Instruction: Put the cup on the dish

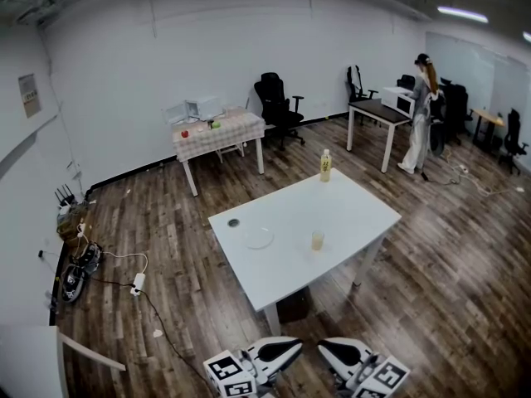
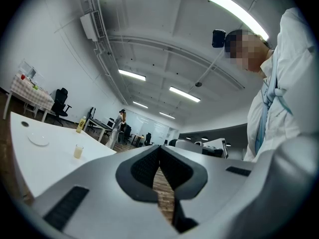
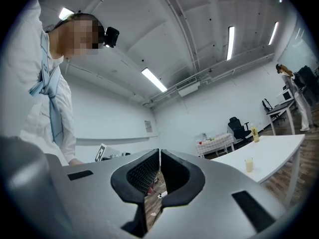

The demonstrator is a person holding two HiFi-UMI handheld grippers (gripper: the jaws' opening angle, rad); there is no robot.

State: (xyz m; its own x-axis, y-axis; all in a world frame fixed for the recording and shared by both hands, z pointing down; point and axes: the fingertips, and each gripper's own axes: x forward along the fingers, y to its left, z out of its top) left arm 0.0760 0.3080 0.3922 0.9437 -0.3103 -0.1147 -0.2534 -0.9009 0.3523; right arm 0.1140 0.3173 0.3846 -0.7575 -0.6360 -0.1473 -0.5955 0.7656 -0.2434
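Note:
A small cup (image 1: 317, 240) of pale yellow drink stands on the white table (image 1: 348, 210), right of a clear round dish (image 1: 259, 238). The cup (image 2: 78, 151) and dish (image 2: 38, 139) also show far off in the left gripper view, and the cup (image 3: 248, 165) in the right gripper view. Both grippers hang low at the head view's bottom edge, well short of the table. My left gripper (image 1: 282, 353) and right gripper (image 1: 330, 353) are shut, empty, jaw tips touching. The left gripper (image 2: 159, 156) and right gripper (image 3: 159, 158) point upward toward the ceiling.
A yellow-labelled bottle (image 1: 325, 165) stands at the table's far corner. A checkered table (image 1: 217, 133), black office chairs (image 1: 276, 106) and a desk with a microwave (image 1: 398, 100) line the back. A person (image 1: 419, 114) stands at the right. Cables and a power strip (image 1: 137, 284) lie on the floor at left.

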